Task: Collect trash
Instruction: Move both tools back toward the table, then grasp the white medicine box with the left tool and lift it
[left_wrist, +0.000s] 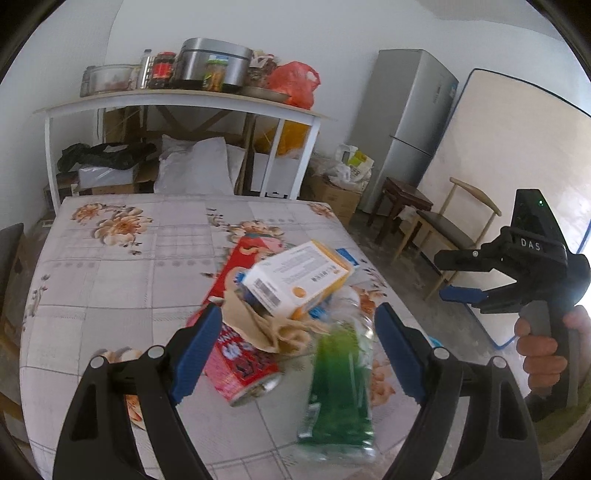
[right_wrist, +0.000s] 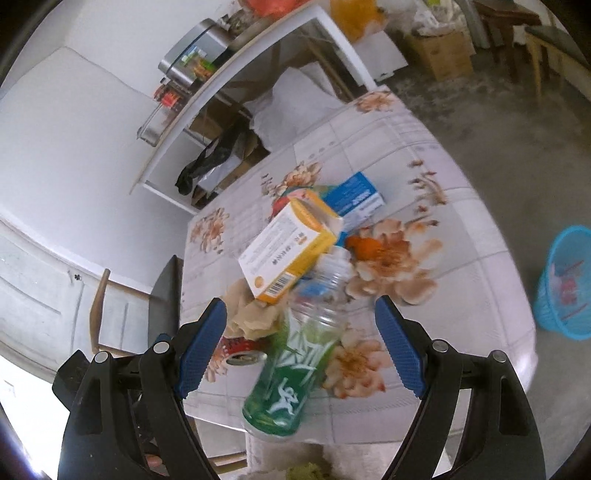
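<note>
1. A pile of trash is sitting near the front edge of a table (left_wrist: 110, 266) covered in a flowered cloth, heaped together so it can be picked off piece by piece.
2. A clear plastic bottle (right_wrist: 295, 354) with a green label is lying on its side closest to the cameras, its open neck pointing into the pile.
3. An orange and white carton (right_wrist: 290, 249) is leaning on top of the heap, propped on a crumpled brown paper (right_wrist: 251, 314) and the bottle's neck.
4. A red can (left_wrist: 240, 354) is lying flat under the paper, and a blue box (right_wrist: 354, 197) is resting behind the carton.
5. The left gripper (left_wrist: 295, 350) is hovering over the pile with its jaws spread wide, holding nothing; the bottle looks blurred here, so whether it is lying between the pads or below them is hard to say.
6. The right gripper (right_wrist: 299, 347) is also gaping wide and empty, lined up with the bottle, probably the first thing to be taken.
7. A blue basket (right_wrist: 565, 284) is standing on the floor well apart from the table, likely the place the trash is meant to go.
</note>
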